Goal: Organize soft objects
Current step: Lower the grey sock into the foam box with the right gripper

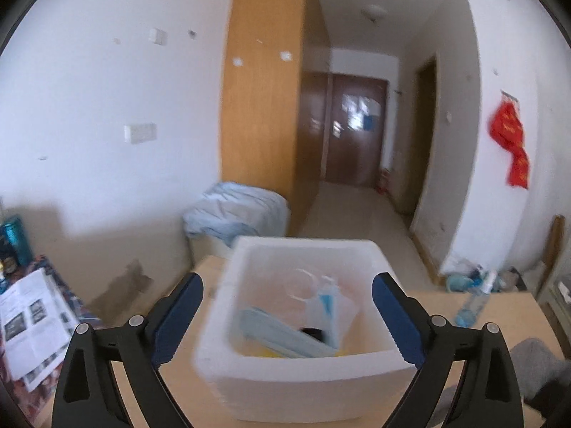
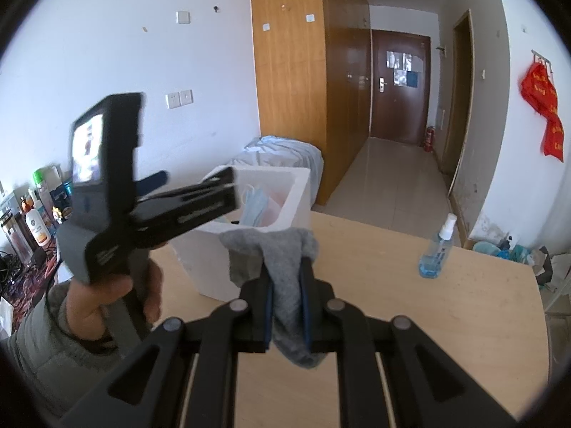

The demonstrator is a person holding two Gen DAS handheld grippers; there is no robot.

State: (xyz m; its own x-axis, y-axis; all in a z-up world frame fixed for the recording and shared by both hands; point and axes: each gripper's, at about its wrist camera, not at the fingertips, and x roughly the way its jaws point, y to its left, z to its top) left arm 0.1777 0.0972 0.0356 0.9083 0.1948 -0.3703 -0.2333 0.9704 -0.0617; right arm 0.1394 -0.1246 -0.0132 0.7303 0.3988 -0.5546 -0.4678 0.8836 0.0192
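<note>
Right wrist: jaws clamp a grey sock over wooden table; left jaws spread wide

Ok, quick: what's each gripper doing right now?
Left gripper: open, holding nothing, fingers either side of the white foam box.
Right gripper: shut on the grey sock.
</note>
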